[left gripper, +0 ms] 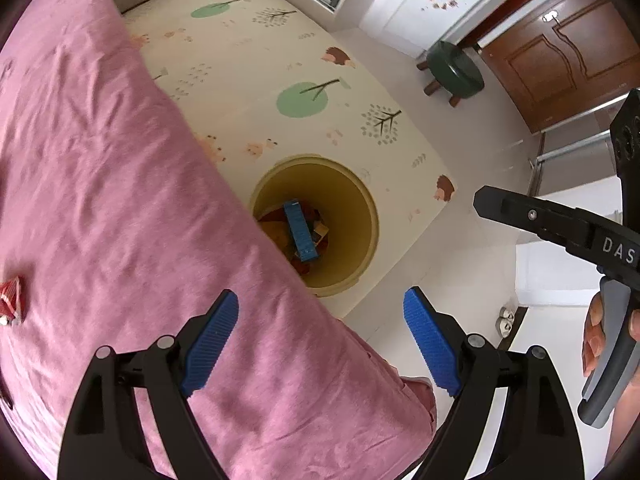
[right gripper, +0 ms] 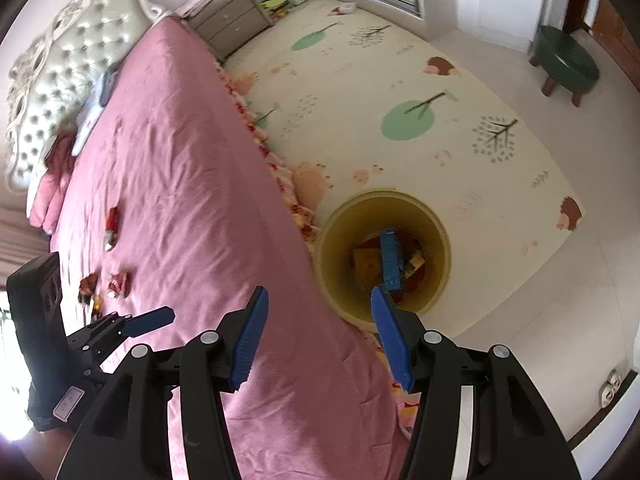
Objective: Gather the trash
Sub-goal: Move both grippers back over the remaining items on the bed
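Note:
A yellow trash bin (left gripper: 360,216) (right gripper: 340,248) stands on the floor against the bed's edge. It holds a blue box (left gripper: 300,232) (right gripper: 390,260) and other wrappers. My left gripper (left gripper: 320,308) is open and empty above the bed edge, short of the bin. My right gripper (right gripper: 318,304) is open and empty, hovering beside the bin. Red wrappers lie on the pink bedspread (right gripper: 180,200): one (left gripper: 10,300) at the left of the left wrist view, others (right gripper: 120,282) (right gripper: 112,224) in the right wrist view.
A patterned play mat (left gripper: 280,60) covers the floor. A green stool (left gripper: 454,72) (right gripper: 566,64) stands near the wooden door (left gripper: 560,52). A bedside drawer unit (right gripper: 236,20) and a tufted headboard (right gripper: 60,60) are at the far end.

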Demonstrator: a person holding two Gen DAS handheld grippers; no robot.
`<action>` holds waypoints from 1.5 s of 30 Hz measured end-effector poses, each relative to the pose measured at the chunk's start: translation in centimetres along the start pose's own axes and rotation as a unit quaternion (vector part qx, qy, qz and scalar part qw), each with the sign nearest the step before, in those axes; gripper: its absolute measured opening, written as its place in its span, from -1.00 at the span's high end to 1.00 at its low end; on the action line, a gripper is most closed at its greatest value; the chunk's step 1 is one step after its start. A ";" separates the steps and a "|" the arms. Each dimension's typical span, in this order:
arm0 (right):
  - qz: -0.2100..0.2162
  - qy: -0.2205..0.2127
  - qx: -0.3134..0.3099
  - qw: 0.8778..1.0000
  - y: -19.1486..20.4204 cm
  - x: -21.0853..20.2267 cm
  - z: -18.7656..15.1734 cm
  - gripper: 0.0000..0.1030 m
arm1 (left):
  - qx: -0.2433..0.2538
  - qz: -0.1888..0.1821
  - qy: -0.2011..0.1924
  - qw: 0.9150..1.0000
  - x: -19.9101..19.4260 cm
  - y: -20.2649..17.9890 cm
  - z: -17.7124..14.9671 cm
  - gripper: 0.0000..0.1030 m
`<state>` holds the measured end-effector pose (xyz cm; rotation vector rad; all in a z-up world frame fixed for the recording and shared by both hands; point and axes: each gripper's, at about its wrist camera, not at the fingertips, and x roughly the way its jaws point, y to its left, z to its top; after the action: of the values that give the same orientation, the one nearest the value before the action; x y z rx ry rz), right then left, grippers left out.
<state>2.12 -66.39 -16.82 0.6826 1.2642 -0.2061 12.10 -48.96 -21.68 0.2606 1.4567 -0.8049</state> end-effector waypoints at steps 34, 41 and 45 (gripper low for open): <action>0.094 0.114 -0.261 0.954 35.3 8.8 -11.0 -0.03 | -0.249 0.071 -0.103 0.960 -15.4 26.6 -20.0 -0.63; 0.101 0.132 -0.291 0.942 41.0 11.5 -12.0 -0.03 | -0.283 0.085 -0.109 0.949 -17.0 31.8 -22.6 -0.63; 0.104 0.142 -0.303 0.937 43.7 13.0 -12.5 -0.03 | -0.298 0.090 -0.109 0.944 -17.6 34.7 -23.3 -0.63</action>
<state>18.13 -21.92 -14.92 0.3065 1.4204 0.4619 17.11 -3.97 -19.04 -0.1535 1.3736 -0.2110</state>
